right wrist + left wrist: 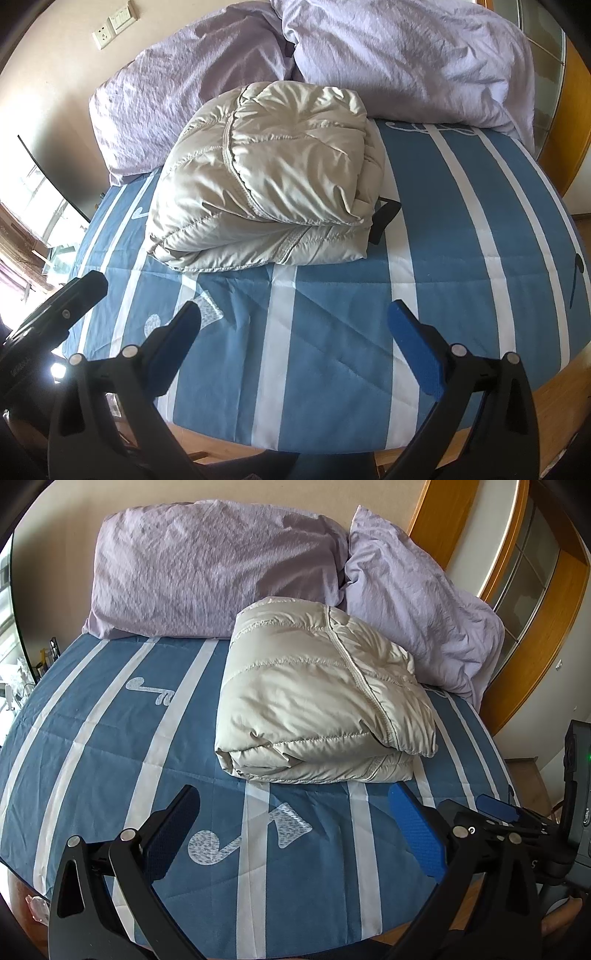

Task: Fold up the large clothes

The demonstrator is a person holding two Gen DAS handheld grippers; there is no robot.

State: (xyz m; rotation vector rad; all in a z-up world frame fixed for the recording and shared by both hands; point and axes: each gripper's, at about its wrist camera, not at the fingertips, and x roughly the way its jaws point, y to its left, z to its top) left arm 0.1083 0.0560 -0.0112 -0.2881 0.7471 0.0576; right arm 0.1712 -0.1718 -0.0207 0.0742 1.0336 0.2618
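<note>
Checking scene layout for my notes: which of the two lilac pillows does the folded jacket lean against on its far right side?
The crumpled, paler pillow by the wooden frame; the jacket overlaps its lower edge. The other pillow lies flatter, behind the jacket.

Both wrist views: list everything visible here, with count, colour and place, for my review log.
Puffer jacket: one, beige, folded into a bundle on the bed, in front of the pillows.
Pillows: two, pale lilac, leaning at the head of the bed against the wall.
Bed cover: one, blue with white stripes and music-note prints, under the jacket.
Dark strap: one, black, sticking out from the jacket's right side.
Wall sockets: white, on the beige wall, top left of the right wrist view.
Wooden frame: orange-brown, right of the bed.
Left claw: open, empty, above the cover.
Right claw: open, empty, above the cover.
</note>
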